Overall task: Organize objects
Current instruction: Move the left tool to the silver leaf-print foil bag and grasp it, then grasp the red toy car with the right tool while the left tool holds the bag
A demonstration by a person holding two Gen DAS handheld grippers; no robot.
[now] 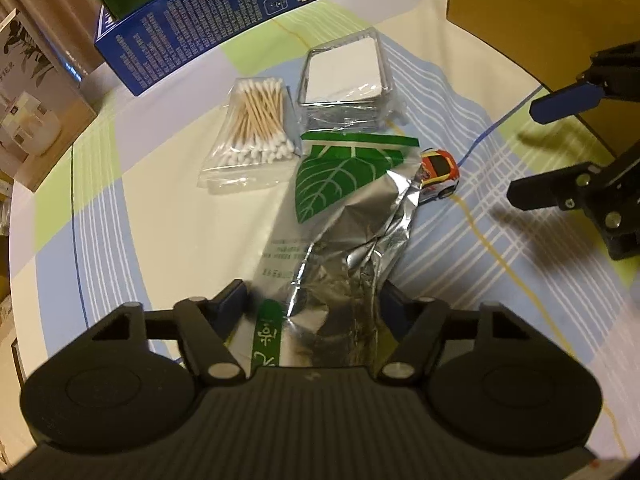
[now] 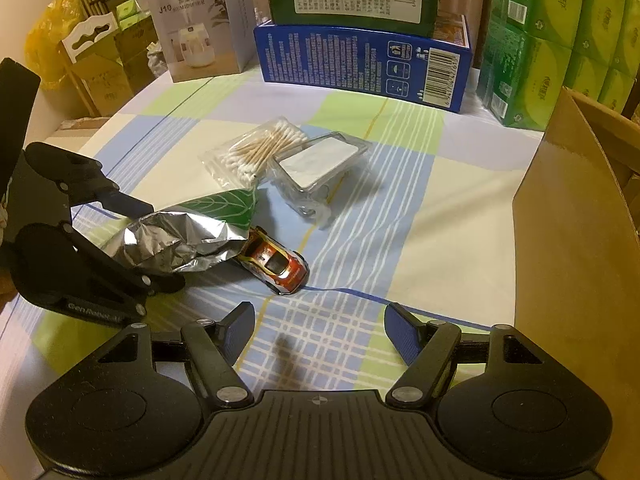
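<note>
Now your left gripper [image 1: 312, 300] is clamped on the crumpled foil pouch [image 1: 352, 216]; your right gripper [image 2: 320, 332] stands open and empty. At twelve o'clock lie the cotton swabs [image 1: 256, 120] and clear case [image 1: 344, 76], the toy car [image 1: 438, 174] at one. Nothing looks sorted into the cardboard box [image 2: 580, 240] yet.

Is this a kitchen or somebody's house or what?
Probably a room in someone's home, used partly for storage. A checked tablecloth covers the table, packs of green tissues are stacked up behind it, and product boxes such as a humidifier box stand around.
</note>
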